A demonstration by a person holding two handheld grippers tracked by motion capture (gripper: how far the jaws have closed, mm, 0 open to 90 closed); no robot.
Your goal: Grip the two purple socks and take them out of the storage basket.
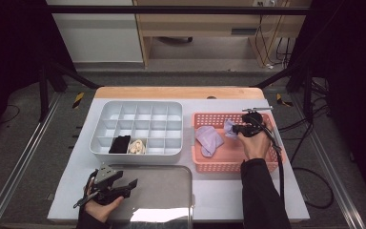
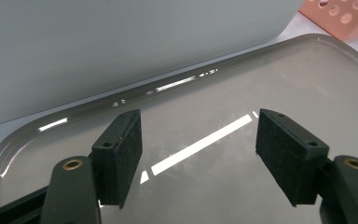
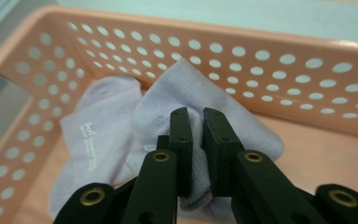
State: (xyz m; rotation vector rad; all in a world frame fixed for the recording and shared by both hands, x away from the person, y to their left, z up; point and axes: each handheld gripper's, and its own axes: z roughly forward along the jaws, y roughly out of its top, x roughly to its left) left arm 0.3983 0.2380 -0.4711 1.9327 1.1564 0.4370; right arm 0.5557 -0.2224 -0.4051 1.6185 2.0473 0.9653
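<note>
While the right gripper point(image 3: 193, 140) has its jaws pressed together on a fold of a lavender sock point(image 3: 168, 98), the pinched fabric bunches up between the pads, and the sock sits inside the pink perforated basket point(image 3: 307, 70), near its far wall. A second lavender sock point(image 3: 91, 135) lies flat just beside it, toward the basket's left side. In the high view the right gripper point(image 1: 240, 128) reaches into the basket point(image 1: 219, 164) from the person's side.

The left gripper point(image 2: 198, 154) has its jaws spread wide with nothing between them, held over a shiny grey tray point(image 2: 270, 70) that carries nothing; in the high view that gripper point(image 1: 124, 187) rests at the tray's left edge.

Judging by the layout, the work is about sorting socks into the white compartment organizer point(image 1: 138, 107): a black item point(image 1: 120, 144) and a cream one point(image 1: 136, 146) already fill two neighbouring front cells, while both lavender socks remain to be handled and the other cells look vacant.

Whether the gripped sock is lifted clear of the basket floor is hard to tell, since the jaws hide its lower part. What exactly the cream item is stays too small to make out.
</note>
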